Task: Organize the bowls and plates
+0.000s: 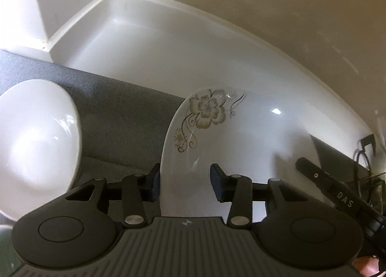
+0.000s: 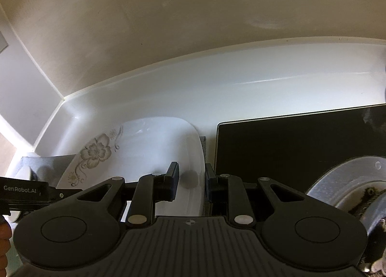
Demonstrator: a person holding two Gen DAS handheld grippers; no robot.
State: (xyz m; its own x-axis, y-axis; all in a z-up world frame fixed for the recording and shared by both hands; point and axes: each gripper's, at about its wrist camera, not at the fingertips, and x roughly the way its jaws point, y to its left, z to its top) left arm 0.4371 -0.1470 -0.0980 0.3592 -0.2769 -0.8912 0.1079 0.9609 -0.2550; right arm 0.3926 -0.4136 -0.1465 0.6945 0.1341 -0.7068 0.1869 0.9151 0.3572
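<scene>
A white deep plate [image 1: 241,144] with a gold flower print on its rim lies partly on a grey mat [image 1: 120,108]. My left gripper [image 1: 185,180] straddles its left rim. The outer pad sits against the edge and the inner pad stands off over the plate's inside, so it is open. In the right wrist view the same plate [image 2: 149,146] has its right rim between the pads of my right gripper [image 2: 191,180], which is shut on it. A plain white bowl [image 1: 36,137] rests on the mat to the left of the plate.
A white counter [image 2: 241,88] runs back to a beige wall and a corner. Right of the plate lies a black cooktop [image 2: 301,144], and a glass lid [image 2: 349,185] sits at its near right. A hand shows at the lower left edge [image 2: 3,240].
</scene>
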